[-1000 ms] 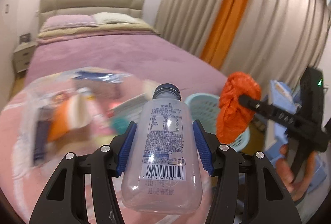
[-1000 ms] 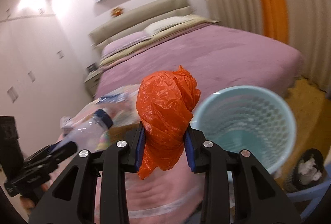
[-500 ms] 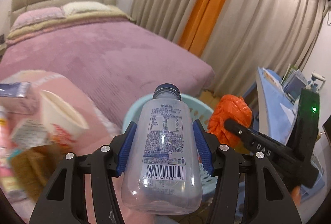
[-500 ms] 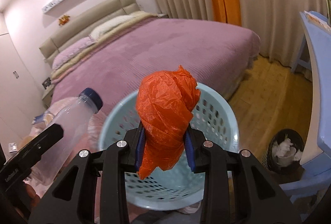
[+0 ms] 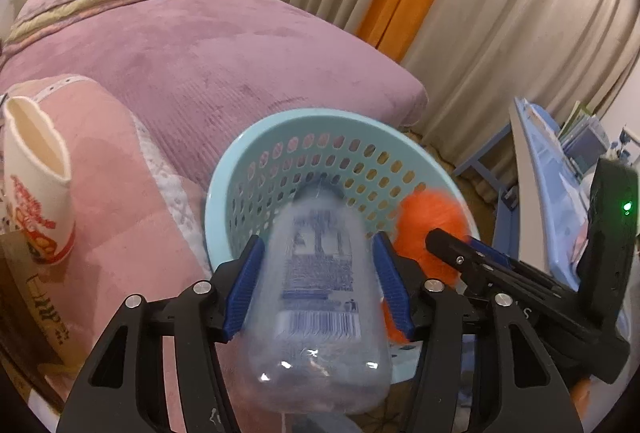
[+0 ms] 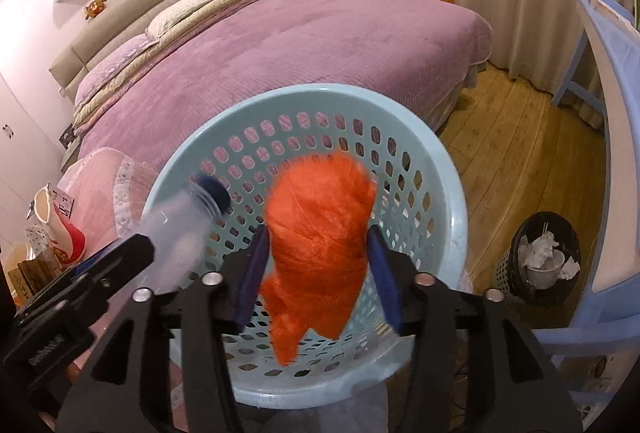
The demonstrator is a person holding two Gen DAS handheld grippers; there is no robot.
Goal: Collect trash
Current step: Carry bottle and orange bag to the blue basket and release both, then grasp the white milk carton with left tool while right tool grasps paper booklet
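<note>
One purple bed (image 6: 304, 33) fills the room beside wooden floor (image 6: 520, 161).

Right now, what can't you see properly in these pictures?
- Bottle: motion-blurred in both views, so its label can't be read.
- Orange bag: blurred; in the left view the right tool partly covers it.
- Basket bottom: hidden behind the bag and bottle.
- Paper cup: left edge cuts it off.

pale blue perforated basket (image 6: 452, 193), orange bag (image 6: 320, 233)
</note>
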